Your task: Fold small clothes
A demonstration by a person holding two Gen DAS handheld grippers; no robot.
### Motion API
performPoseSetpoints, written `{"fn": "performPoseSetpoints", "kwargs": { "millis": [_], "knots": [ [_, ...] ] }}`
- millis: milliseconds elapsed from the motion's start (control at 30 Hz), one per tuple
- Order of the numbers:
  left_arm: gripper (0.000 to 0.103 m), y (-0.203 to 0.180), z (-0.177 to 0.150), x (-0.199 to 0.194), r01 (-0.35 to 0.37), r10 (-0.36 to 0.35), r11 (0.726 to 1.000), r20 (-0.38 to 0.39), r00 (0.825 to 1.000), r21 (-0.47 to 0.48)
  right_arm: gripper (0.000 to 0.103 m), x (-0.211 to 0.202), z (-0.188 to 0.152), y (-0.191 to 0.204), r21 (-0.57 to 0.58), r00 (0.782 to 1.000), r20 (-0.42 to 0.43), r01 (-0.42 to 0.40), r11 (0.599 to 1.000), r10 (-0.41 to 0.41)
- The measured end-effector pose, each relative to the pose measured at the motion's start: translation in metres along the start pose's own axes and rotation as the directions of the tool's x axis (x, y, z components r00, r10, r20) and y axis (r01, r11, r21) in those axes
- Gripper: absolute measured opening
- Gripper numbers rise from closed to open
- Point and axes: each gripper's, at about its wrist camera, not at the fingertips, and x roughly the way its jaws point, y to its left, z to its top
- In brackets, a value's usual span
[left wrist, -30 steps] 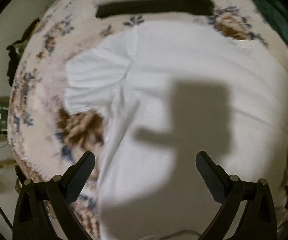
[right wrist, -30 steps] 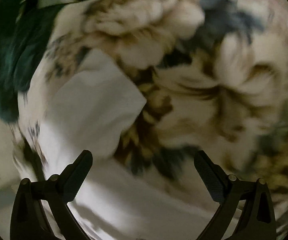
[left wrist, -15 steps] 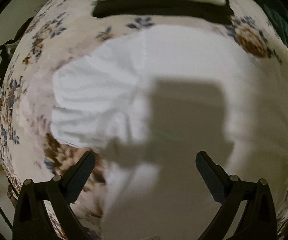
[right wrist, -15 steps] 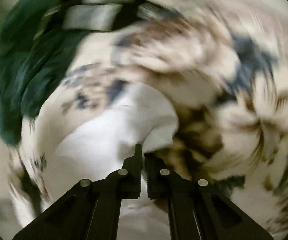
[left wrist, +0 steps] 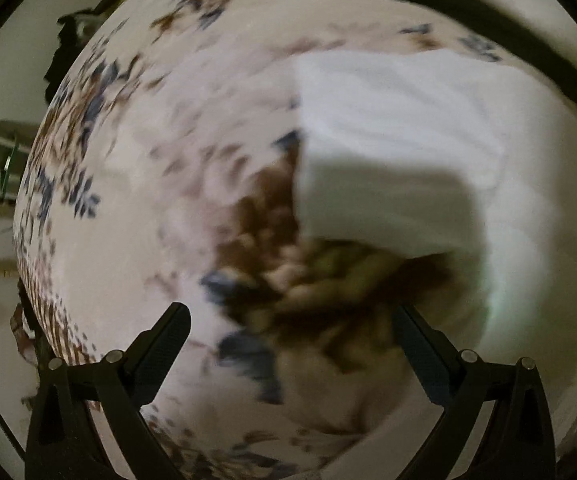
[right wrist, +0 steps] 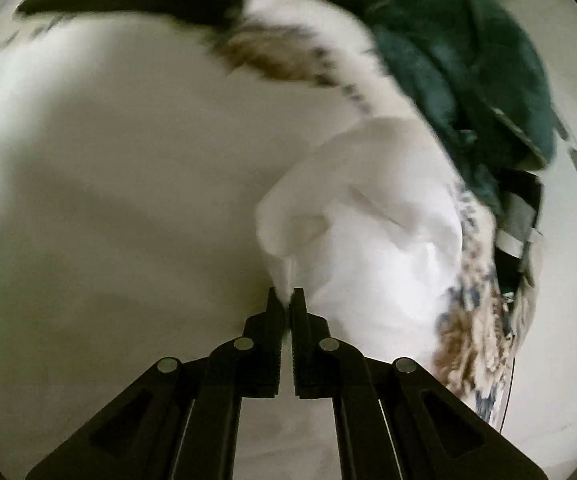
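Soft white garment point(right wrist: 372, 216) — pinched, right gripper point(right wrist: 287, 300)

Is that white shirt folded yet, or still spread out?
Mid-fold: the right gripper is shut on a sleeve of the white cotton shirt, lifting it over the body.

A garment point(left wrist: 428, 152) lies spread on a bed point(left wrist: 136, 184) covered by a patterned blanket. In the left wrist view the garment lies ahead and to the right of the left gripper point(left wrist: 288, 344). In the right wrist view, a fold of it rises from the right gripper point(right wrist: 287, 300); a crumpled cloth point(right wrist: 460, 68) lies behind, to the right.
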Motion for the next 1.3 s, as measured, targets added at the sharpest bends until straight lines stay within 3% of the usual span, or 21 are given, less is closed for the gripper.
{"fn": "performPoseSetpoints", "kwargs": {
  "millis": [100, 167, 233, 267, 333, 400, 433, 467, 533, 567, 633, 700, 800, 833, 933, 1033, 1067, 1133, 1200, 1267, 1300],
  "knots": [
    [0.103, 0.017, -0.003, 0.010, 0.019, -0.020, 0.999, -0.034, 0.999, -0.037, 0.029, -0.028, -0.025, -0.003, 0.028, 0.996, 0.007, -0.084, 0.996, 0.084],
    [0.103, 0.028, -0.001, 0.016, 0.065, -0.069, 0.995, -0.059, 0.996, -0.080, 0.059, -0.039, -0.041, -0.029, 0.108, 0.984, 0.004, -0.176, 0.979, 0.176],
    [0.103, 0.037, 0.004, 0.022, 0.160, -0.174, 0.976, -0.080, 0.982, -0.147, 0.061, -0.041, -0.048, -0.060, 0.238, 0.969, 0.009, -0.243, 0.940, 0.249],
    [0.103, 0.043, 0.008, 0.027, 0.235, -0.255, 0.952, -0.087, 0.963, -0.197, 0.061, -0.041, -0.049, -0.071, 0.289, 0.965, 0.002, -0.251, 0.924, 0.262],
    [0.103, 0.056, 0.016, 0.044, 0.430, -0.488, 0.825, -0.078, 0.870, -0.366, 0.062, -0.039, -0.054, -0.092, 0.394, 0.963, -0.012, -0.244, 0.886, 0.271],
    [0.103, 0.062, 0.020, 0.060, 0.537, -0.624, 0.688, -0.020, 0.781, -0.489, 0.062, -0.031, -0.059, -0.109, 0.465, 0.963, -0.033, -0.223, 0.856, 0.269],
    [0.103, 0.063, 0.024, 0.067, 0.570, -0.663, 0.628, 0.018, 0.748, -0.530, 0.062, -0.025, -0.060, -0.117, 0.496, 0.963, -0.055, -0.205, 0.844, 0.266],
    [0.103, 0.062, 0.027, 0.071, 0.585, -0.679, 0.600, 0.040, 0.733, -0.545, 0.062, -0.020, -0.064, -0.122, 0.526, 0.963, -0.083, -0.177, 0.832, 0.258],
    [0.094, 0.060, 0.034, 0.075, 0.582, -0.662, 0.586, 0.082, 0.745, -0.564, 0.062, -0.013, -0.066, -0.132, 0.569, 0.960, -0.112, -0.149, 0.808, 0.256],
    [0.061, 0.058, 0.033, 0.073, 0.590, -0.655, 0.574, 0.115, 0.747, -0.567, 0.062, -0.008, -0.065, -0.141, 0.587, 0.960, -0.118, -0.140, 0.797, 0.256],
    [0.003, 0.055, 0.038, 0.067, 0.606, -0.630, 0.581, 0.170, 0.757, -0.544, 0.062, -0.003, -0.071, -0.150, 0.618, 0.960, -0.126, -0.122, 0.776, 0.251],
    [0.001, 0.050, 0.043, 0.052, 0.615, -0.593, 0.627, 0.219, 0.775, -0.478, 0.062, -0.001, -0.076, -0.157, 0.632, 0.961, -0.137, -0.102, 0.769, 0.240],
    [0.001, 0.024, 0.053, 0.008, 0.607, -0.536, 0.757, 0.304, 0.788, -0.241, 0.062, -0.002, -0.085, -0.162, 0.638, 0.962, -0.149, -0.083, 0.766, 0.229],
    [0.001, 0.005, 0.050, -0.014, 0.593, -0.533, 0.797, 0.333, 0.778, -0.110, 0.062, -0.002, -0.088, -0.164, 0.636, 0.963, -0.152, -0.077, 0.768, 0.223],
    [0.002, -0.051, 0.040, -0.044, 0.591, -0.607, 0.793, 0.273, 0.747, 0.147, 0.062, -0.002, -0.096, -0.169, 0.631, 0.964, -0.162, -0.062, 0.773, 0.210],
    [0.004, -0.104, 0.016, -0.049, 0.586, -0.647, 0.747, 0.136, 0.750, 0.314, 0.062, 0.000, -0.104, -0.175, 0.639, 0.960, -0.179, -0.055, 0.767, 0.218],
    [0.009, -0.117, 0.005, -0.047, 0.572, -0.640, 0.731, 0.083, 0.764, 0.372, 0.062, -0.001, -0.107, -0.177, 0.645, 0.958, -0.180, -0.057, 0.762, 0.224],
    [0.017, -0.131, -0.009, -0.048, 0.499, -0.581, 0.744, 0.061, 0.812, 0.446, 0.062, -0.004, -0.109, -0.183, 0.650, 0.954, -0.174, -0.074, 0.756, 0.243],
    [0.038, -0.117, -0.017, -0.050, 0.498, -0.579, 0.744, 0.058, 0.813, 0.445, 0.062, -0.009, -0.110, -0.189, 0.648, 0.952, -0.159, -0.100, 0.755, 0.262],
    [0.091, -0.104, -0.013, -0.047, 0.479, -0.554, 0.770, 0.070, 0.829, 0.422, 0.063, -0.016, -0.110, -0.195, 0.638, 0.952, -0.142, -0.122, 0.760, 0.271],
    [0.096, -0.095, -0.008, -0.048, 0.450, -0.524, 0.800, 0.095, 0.847, 0.397, 0.065, -0.018, -0.109, -0.198, 0.634, 0.950, -0.134, -0.137, 0.761, 0.282]
  ]
}}
